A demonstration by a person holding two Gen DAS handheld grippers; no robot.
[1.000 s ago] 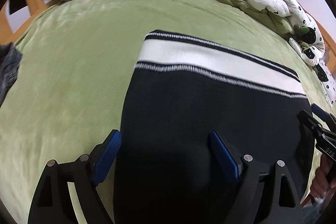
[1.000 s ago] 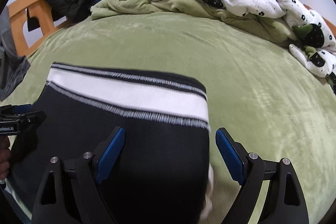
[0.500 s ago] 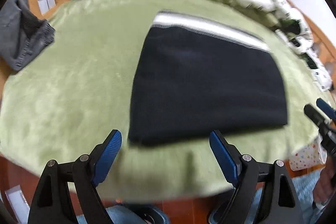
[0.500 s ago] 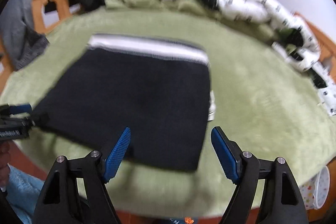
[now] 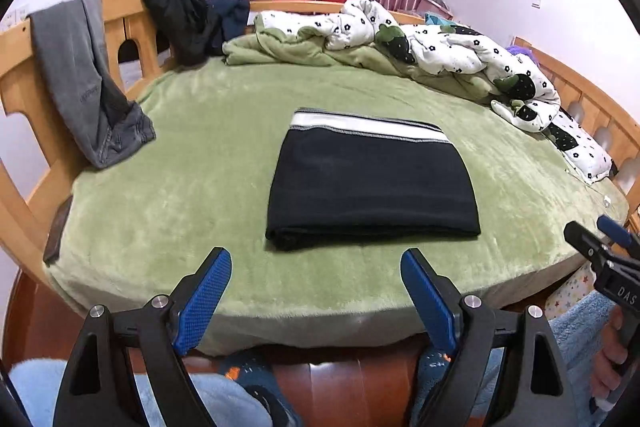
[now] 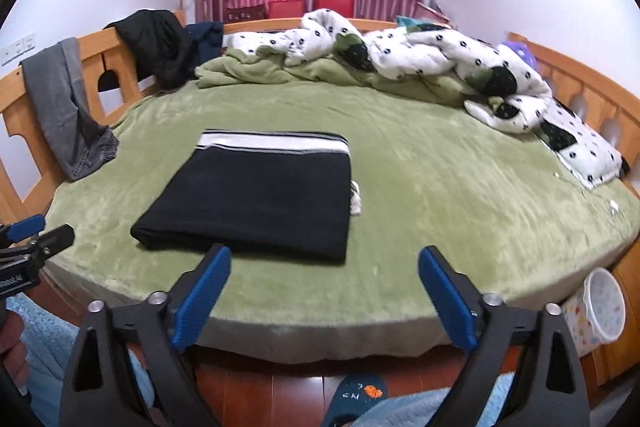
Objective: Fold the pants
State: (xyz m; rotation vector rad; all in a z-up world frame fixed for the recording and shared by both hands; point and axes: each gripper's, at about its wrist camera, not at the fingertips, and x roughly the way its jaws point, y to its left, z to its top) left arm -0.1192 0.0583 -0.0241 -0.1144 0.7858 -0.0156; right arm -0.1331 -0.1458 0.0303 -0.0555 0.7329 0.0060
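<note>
The black pants (image 5: 372, 183) lie folded into a neat rectangle on the green bed cover (image 5: 180, 187), white striped waistband at the far edge. They also show in the right wrist view (image 6: 256, 199), with a bit of white cloth sticking out at their right side. My left gripper (image 5: 316, 291) is open and empty, held back over the bed's near edge. My right gripper (image 6: 324, 291) is open and empty too, also back from the pants. Each gripper shows at the edge of the other's view.
A rumpled white flowered quilt (image 5: 460, 55) and green blanket lie along the far and right side. Grey trousers (image 5: 80, 79) and dark clothes (image 5: 180, 15) hang over the wooden bed frame (image 5: 16, 95) at left. A patterned bin (image 6: 600, 307) stands on the floor at right.
Both grippers have pulled back and up from right over the pants to beyond the bed's near edge. The folded pants lie still on the bed.
</note>
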